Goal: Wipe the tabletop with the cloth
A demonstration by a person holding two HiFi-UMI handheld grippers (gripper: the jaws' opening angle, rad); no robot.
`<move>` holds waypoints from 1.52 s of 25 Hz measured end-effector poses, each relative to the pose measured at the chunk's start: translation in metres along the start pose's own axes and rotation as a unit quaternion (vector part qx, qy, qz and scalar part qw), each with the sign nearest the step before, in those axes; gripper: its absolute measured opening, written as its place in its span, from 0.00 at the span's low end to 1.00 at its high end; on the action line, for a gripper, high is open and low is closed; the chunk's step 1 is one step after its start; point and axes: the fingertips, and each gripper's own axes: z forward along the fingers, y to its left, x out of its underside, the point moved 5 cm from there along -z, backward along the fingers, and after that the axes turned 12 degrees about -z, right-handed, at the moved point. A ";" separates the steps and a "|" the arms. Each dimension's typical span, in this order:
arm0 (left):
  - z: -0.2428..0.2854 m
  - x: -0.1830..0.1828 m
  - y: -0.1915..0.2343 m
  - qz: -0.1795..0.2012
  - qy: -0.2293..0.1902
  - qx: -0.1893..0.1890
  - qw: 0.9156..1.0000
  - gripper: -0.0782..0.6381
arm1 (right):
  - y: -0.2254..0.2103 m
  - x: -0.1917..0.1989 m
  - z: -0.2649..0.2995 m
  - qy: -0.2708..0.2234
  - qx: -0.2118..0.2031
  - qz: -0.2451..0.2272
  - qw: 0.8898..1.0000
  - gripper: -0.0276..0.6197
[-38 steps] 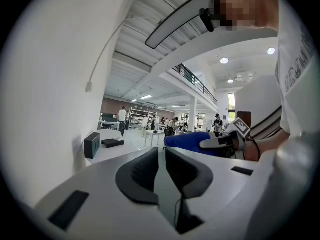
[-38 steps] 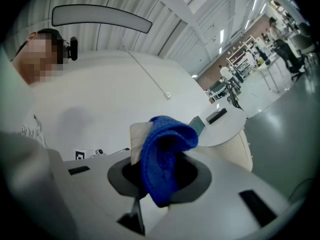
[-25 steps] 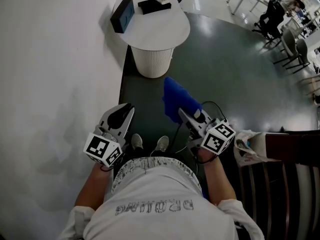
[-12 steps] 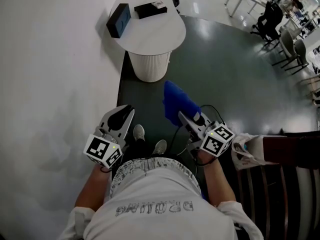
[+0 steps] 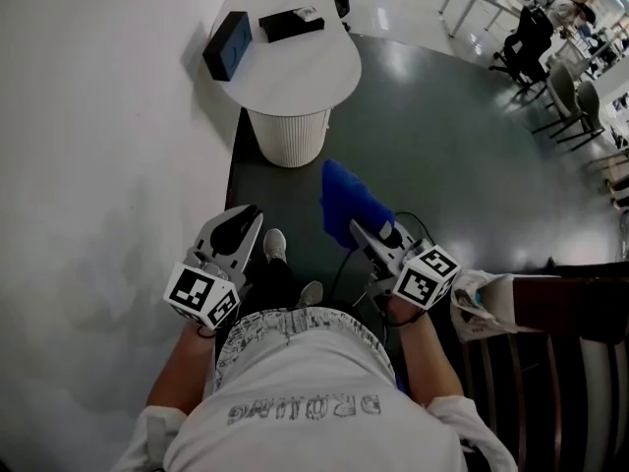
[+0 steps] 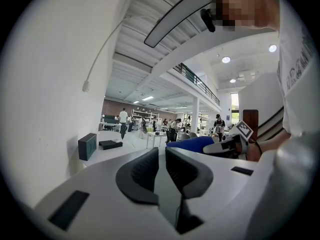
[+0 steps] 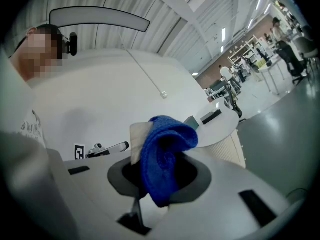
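Note:
A round white table on a ribbed pedestal stands ahead of me by the wall. My right gripper is shut on a blue cloth, which sticks out forward over the dark floor, short of the table. In the right gripper view the cloth bulges folded between the jaws, with the table beyond. My left gripper is shut with nothing in it; in its own view the pads stand almost together. Both grippers are held at waist height.
On the table lie a dark teal box and a flat black item. A white wall runs along the left. Desks and chairs stand at the far right. A crumpled white thing sits on dark furniture at my right.
The person has taken a step, one foot now ahead of the other. The table has shifted slightly left in the head view. Both grippers keep their pose, the cloth still held.

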 end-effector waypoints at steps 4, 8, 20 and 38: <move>0.011 -0.001 0.003 -0.001 -0.002 0.002 1.000 0.19 | -0.010 -0.004 0.002 0.001 0.004 -0.002 1.000 0.18; 0.022 -0.002 0.013 -0.002 0.003 0.001 1.000 0.19 | -0.021 -0.009 0.012 -0.001 0.005 -0.001 1.000 0.18; 0.060 -0.010 0.070 -0.014 0.011 0.001 1.000 0.19 | -0.054 -0.019 0.067 0.007 0.012 0.011 1.000 0.18; 0.133 -0.049 0.201 -0.040 0.025 0.017 0.999 0.19 | -0.106 -0.053 0.195 0.030 0.032 0.015 0.999 0.18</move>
